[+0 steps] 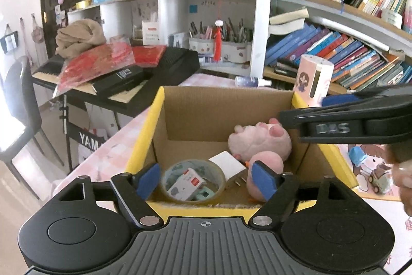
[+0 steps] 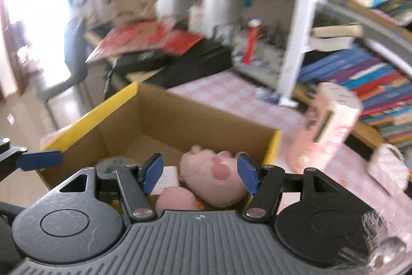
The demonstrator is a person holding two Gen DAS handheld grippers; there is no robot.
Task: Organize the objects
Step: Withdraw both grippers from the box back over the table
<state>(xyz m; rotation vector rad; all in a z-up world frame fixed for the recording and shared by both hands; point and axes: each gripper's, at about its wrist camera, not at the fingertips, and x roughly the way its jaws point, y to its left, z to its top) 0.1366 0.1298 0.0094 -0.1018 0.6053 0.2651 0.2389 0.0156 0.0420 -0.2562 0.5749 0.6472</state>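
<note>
An open cardboard box (image 1: 146, 136) with a yellow rim stands on the pink checked table. Inside it lie a pink plush toy (image 1: 260, 143), a white charger plug (image 1: 230, 167), and a tape roll (image 1: 221, 181) with a small carton (image 1: 184, 183) in its ring. My left gripper (image 1: 206, 181) hovers open over the box's near edge, nothing between its blue pads. The right gripper (image 1: 334, 125) reaches in from the right above the plush. In the blurred right wrist view the right gripper (image 2: 200, 175) is open above the plush (image 2: 213, 177) in the box (image 2: 90, 115), pads apart from it.
A pink cylindrical container (image 1: 312, 79) stands just right of the box, a spray bottle (image 1: 252, 81) behind it. A keyboard piled with red packets (image 1: 123, 74) is at the left, bookshelves (image 1: 334, 48) behind. A hand (image 1: 404, 177) shows at the right edge. A white pouch (image 2: 388, 169) lies right.
</note>
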